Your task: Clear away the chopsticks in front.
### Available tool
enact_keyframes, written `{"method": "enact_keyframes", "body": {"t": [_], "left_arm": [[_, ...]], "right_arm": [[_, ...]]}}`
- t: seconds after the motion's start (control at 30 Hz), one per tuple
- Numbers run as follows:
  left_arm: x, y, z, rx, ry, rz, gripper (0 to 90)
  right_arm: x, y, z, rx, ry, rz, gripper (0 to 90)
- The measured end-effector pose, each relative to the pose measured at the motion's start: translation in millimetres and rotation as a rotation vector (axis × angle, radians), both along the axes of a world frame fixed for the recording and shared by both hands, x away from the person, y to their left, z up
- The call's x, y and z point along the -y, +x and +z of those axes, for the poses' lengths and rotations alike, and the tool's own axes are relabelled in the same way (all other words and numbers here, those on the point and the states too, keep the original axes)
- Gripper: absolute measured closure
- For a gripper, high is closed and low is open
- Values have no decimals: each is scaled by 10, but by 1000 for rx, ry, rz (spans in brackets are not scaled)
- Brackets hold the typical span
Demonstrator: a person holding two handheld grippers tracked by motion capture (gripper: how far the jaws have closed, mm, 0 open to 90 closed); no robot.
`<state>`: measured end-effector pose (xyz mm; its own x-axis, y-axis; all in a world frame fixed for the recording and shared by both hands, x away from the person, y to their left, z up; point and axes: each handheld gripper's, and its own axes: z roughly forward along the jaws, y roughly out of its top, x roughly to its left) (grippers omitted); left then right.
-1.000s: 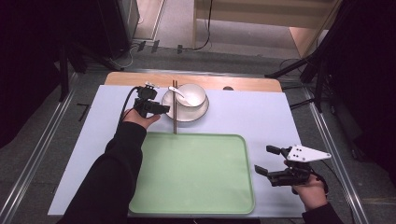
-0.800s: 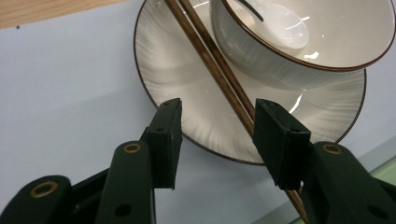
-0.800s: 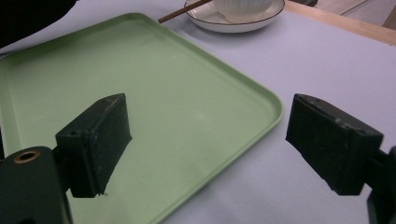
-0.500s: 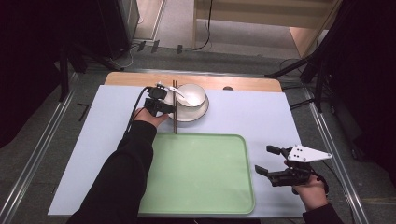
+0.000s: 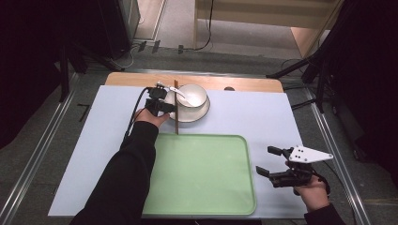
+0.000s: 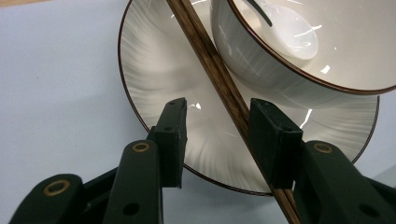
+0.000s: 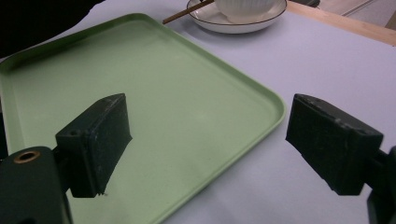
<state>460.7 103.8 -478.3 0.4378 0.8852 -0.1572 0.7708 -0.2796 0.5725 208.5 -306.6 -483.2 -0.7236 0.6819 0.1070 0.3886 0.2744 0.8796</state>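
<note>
Between the half-closing jaws of the left gripper (image 6: pixel 217 135) lie the chopsticks (image 6: pixel 219 79) – long axis from 11 to 5 o'clock, near the right pad, ungripped.

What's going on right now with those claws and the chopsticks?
Left claw closing around chopsticks, not clamped yet. Right claw open, idle beside green tray. Chopsticks lie across plate; bowl crowds them.

A table (image 5: pixel 94 140) with a pale blue top is carrying a green tray (image 5: pixel 202 173) near the front edge and a white plate (image 5: pixel 199 112) toward the back; the chopsticks' (image 5: pixel 176 119) near end is lying on the tabletop between them.
</note>
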Motion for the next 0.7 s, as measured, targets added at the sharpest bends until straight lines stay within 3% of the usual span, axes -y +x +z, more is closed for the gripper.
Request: {"method": "enact_keyframes", "body": {"t": [0.33,0.43,0.7], "left_arm": [[50,-35,1,-5,32,-21,585],[52,-43,15,-7,1,-19,592],[20,7,-43,-19,8,9,619]], "right_arm": [[-6,1,-2,0,-4,3,142],[-7,-1,0,0,-5,5,142],[-6,-9,4,-3,-6,4,142]]}}
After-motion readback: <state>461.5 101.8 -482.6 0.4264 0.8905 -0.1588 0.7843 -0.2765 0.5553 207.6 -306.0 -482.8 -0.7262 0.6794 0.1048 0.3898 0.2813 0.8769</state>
